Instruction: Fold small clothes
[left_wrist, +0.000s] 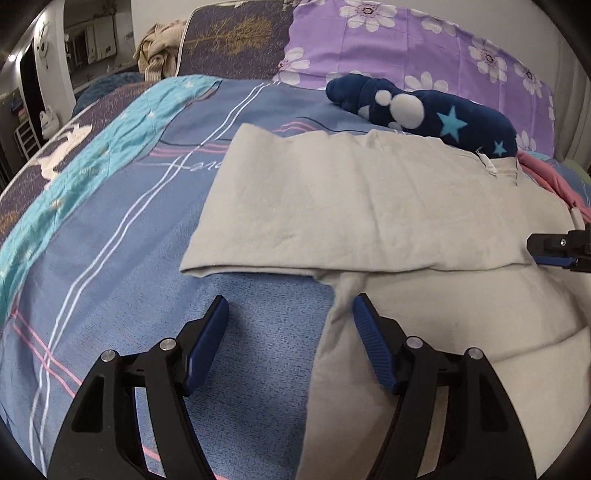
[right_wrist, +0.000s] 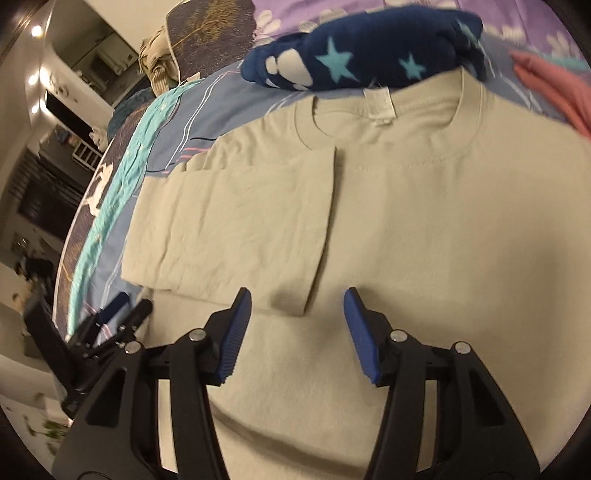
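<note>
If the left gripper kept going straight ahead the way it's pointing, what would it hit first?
Most likely the folded-over sleeve of the beige T-shirt: its near edge lies straight ahead of the open left gripper, across the blue bedspread. Further on sits the navy star-print garment. Depth is uncertain.

A pale beige T-shirt (right_wrist: 424, 229) lies flat on the blue striped bedspread (left_wrist: 110, 229), its round collar with a small white label (right_wrist: 378, 105) toward the pillow end of the bed. Its left sleeve (left_wrist: 354, 206) is folded inward across the chest, forming a flat, faintly creased rectangular panel whose corner lies mid-body. The collar edge touches a navy star-patterned garment (left_wrist: 436, 110) lying beyond it.
</note>
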